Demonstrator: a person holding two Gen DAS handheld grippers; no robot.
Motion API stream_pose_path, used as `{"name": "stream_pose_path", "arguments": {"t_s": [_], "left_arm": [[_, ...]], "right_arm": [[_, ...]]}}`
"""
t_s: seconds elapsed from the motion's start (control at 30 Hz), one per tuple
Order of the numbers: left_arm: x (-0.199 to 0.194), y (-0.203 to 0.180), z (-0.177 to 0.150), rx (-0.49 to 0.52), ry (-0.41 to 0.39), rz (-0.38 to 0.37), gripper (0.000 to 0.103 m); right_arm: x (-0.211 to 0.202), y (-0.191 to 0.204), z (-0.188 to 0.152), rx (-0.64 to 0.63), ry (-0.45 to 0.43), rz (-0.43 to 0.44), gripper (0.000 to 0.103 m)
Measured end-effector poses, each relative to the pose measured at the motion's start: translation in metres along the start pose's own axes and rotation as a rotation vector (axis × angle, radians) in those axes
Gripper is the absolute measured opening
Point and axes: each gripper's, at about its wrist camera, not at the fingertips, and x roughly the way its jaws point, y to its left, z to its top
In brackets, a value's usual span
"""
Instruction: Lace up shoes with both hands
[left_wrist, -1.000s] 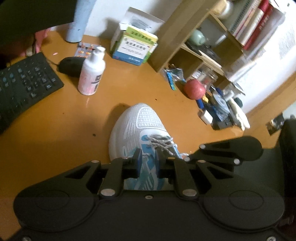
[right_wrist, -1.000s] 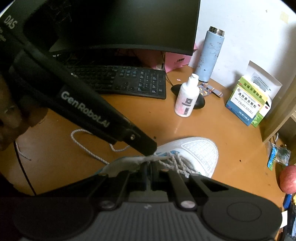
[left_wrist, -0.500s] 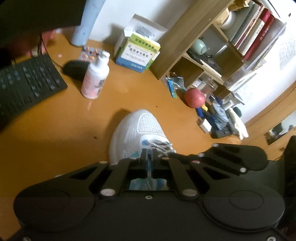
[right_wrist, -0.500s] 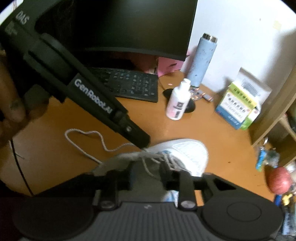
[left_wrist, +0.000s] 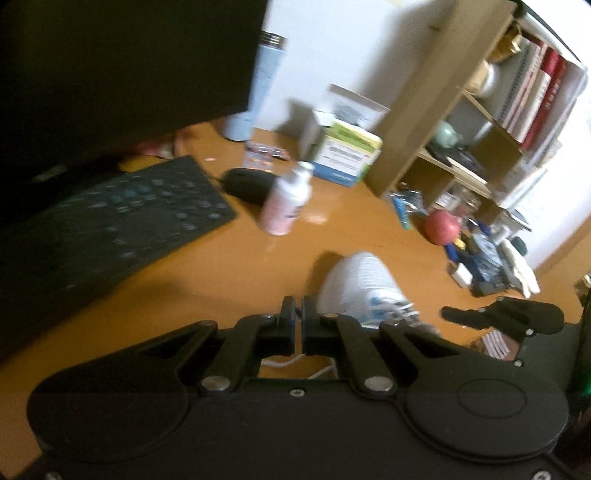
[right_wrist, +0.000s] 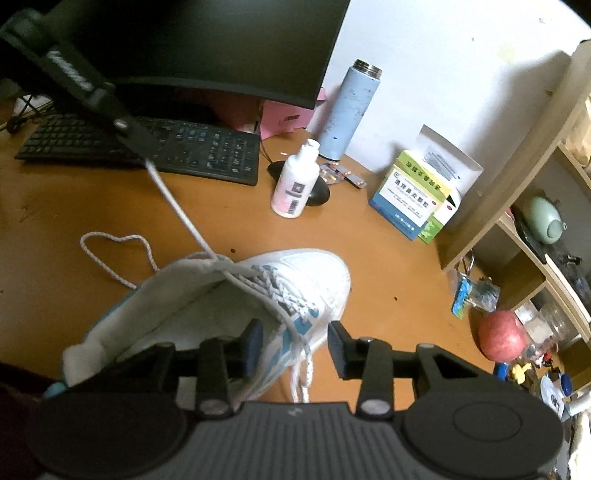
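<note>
Left wrist view, blurred: the black two-finger left gripper (left_wrist: 297, 319) is seen clenched, its blue-padded fingers nearly touching. A short run of white cord is visible behind the fingers, so a pinch on the lace is probable, though the contact itself cannot be made out. The white mesh running shoe with blue side stripes (left_wrist: 364, 286) is found on the orange-brown wooden desk (left_wrist: 229, 266), just right of and beyond the fingertips. The black right gripper (left_wrist: 502, 315) is glimpsed past the shoe's far side.

Right wrist view: the right gripper (right_wrist: 295, 345) is held released, jaws wide, directly above the shoe's (right_wrist: 258, 291) blue-striped flank, with nothing grasped. The white speckled braided shoelace (right_wrist: 177, 206) is drawn taut from the top eyelet up to the tip of the left gripper (right_wrist: 142, 146), which is closed on it. A slack loop of the lace is left on the desk (right_wrist: 351, 280) beside the heel, and another end hangs down between the open jaws.

Handling note: tension should be kept steady and in line with the eyelet, so the lace is not slipped from the pads, while the hanging end is centred between the open jaws before closure.
</note>
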Motion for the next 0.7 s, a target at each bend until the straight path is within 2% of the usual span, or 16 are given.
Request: {"name": "stream_pose_path", "arguments": {"t_s": [0.23, 0.4, 0.53, 0.7], "left_arm": [[-0.037, 0.031, -0.011, -0.034, -0.024, 0.122, 0.0], [-0.071, 0.064, -0.018, -0.067, -0.055, 0.27, 0.0], [-0.094, 0.084, -0.02, -0.098, -0.077, 0.347, 0.0], [-0.112, 0.091, -0.028, -0.103, -0.085, 0.409, 0.0]], "right_arm": [[0.0, -0.005, -0.002, 0.027, -0.003, 0.005, 0.041], [0.0, -0.008, -0.004, 0.038, -0.007, 0.009, 0.043], [0.0, -0.009, -0.005, 0.039, -0.012, 0.016, 0.043], [0.0, -0.011, -0.005, 0.04, -0.017, 0.023, 0.044]]}}
